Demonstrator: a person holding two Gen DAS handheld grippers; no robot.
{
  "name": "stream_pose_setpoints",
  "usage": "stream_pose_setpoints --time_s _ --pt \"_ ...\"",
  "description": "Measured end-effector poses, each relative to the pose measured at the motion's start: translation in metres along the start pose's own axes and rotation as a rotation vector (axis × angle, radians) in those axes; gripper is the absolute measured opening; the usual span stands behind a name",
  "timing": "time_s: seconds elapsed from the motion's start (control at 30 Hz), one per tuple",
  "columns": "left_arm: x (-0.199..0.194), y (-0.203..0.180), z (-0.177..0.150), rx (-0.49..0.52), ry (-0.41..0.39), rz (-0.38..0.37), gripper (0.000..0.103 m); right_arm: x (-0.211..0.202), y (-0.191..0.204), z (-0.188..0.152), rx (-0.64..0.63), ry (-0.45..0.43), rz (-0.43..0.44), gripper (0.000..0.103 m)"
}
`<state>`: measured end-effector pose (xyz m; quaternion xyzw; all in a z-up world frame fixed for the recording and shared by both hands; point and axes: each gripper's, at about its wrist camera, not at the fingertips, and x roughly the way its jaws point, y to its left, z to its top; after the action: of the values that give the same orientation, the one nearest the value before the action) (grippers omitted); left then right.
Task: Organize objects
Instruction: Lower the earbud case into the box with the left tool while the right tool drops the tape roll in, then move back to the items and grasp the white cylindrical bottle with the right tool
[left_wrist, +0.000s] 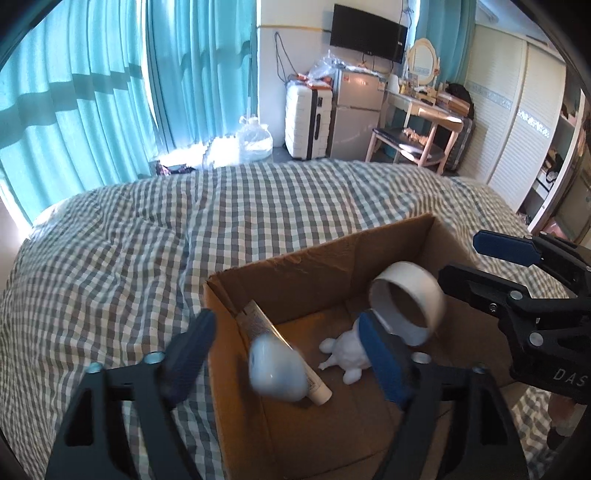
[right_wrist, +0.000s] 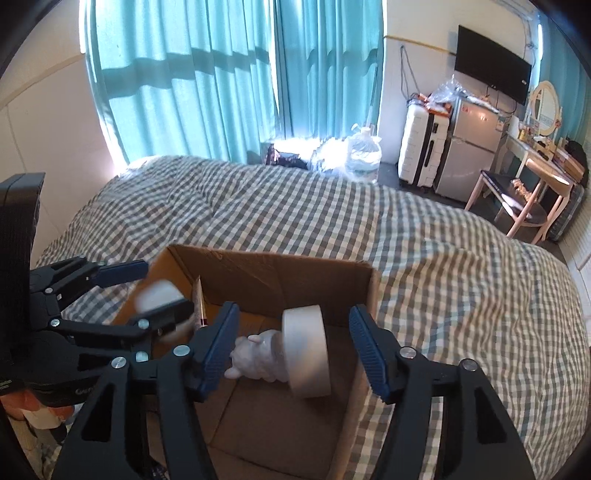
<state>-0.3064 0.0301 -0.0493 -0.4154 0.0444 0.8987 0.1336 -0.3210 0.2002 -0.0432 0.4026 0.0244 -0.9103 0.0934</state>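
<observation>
- Left gripper (left_wrist: 284, 354): jaws spread wide over the near-left corner of the cardboard box (left_wrist: 295, 266). Nothing clamped. A blurred pale-blue rounded object (left_wrist: 277, 369) sits between the jaws, touching neither pad; whether it is airborne or resting cannot be told.
- Right gripper (right_wrist: 295, 347): jaws likewise wide apart, above the box's open top. A white tape roll (right_wrist: 306, 350) is seen between them, blurred and tilted on edge, clear of both pads.
- Inside the box: a tube (left_wrist: 288, 350) leans against the left wall, cap end down on the floor of the box. A small white animal figurine (left_wrist: 347, 350) lies on the box floor near the middle, just beside the tape roll.
- Box itself stands open on the bed (left_wrist: 129, 240), which carries a grey-and-white checked cover.
- Beyond the bed: a large clear water jug (right_wrist: 364, 155) on the floor by the teal curtains (left_wrist: 92, 92).
- Farther right: white suitcase (left_wrist: 308, 118), small silver fridge (left_wrist: 356, 118), wooden chair (left_wrist: 406, 144) at a dressing table with oval mirror (left_wrist: 423, 62).
- Dark TV (left_wrist: 367, 35) mounted on the far wall.
</observation>
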Motion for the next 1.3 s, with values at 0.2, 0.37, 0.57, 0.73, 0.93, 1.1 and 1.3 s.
stream_pose_setpoints --time_s 0.2,0.37,0.57,0.73,0.93,1.1,1.3 --pt "-0.049 -0.009 0.006 -0.007 -0.050 0.047 0.093 -0.052 -0.002 0.005 -0.001 -0.064 -0.026 0.064" --pt "-0.101 -0.014 0.008 -0.014 -0.119 0.091 0.098 -0.112 0.002 0.008 -0.012 -0.150 -0.056 0.074" --pt "-0.162 -0.013 0.003 -0.057 -0.187 0.149 0.100 -0.171 0.017 0.003 -0.054 -0.222 -0.078 0.087" --pt "-0.201 -0.015 -0.014 -0.077 -0.238 0.202 0.102 -0.199 0.030 -0.012 -0.103 -0.237 -0.095 0.088" --pt "-0.214 -0.019 -0.049 -0.075 -0.251 0.255 0.103 -0.206 0.044 -0.041 -0.171 -0.221 -0.115 0.088" --pt "-0.196 -0.023 -0.084 -0.076 -0.209 0.259 0.103 -0.187 0.052 -0.068 -0.208 -0.193 -0.122 0.088" --pt "-0.162 -0.032 -0.119 -0.070 -0.148 0.235 0.103 -0.156 0.058 -0.096 -0.246 -0.131 -0.097 0.088"
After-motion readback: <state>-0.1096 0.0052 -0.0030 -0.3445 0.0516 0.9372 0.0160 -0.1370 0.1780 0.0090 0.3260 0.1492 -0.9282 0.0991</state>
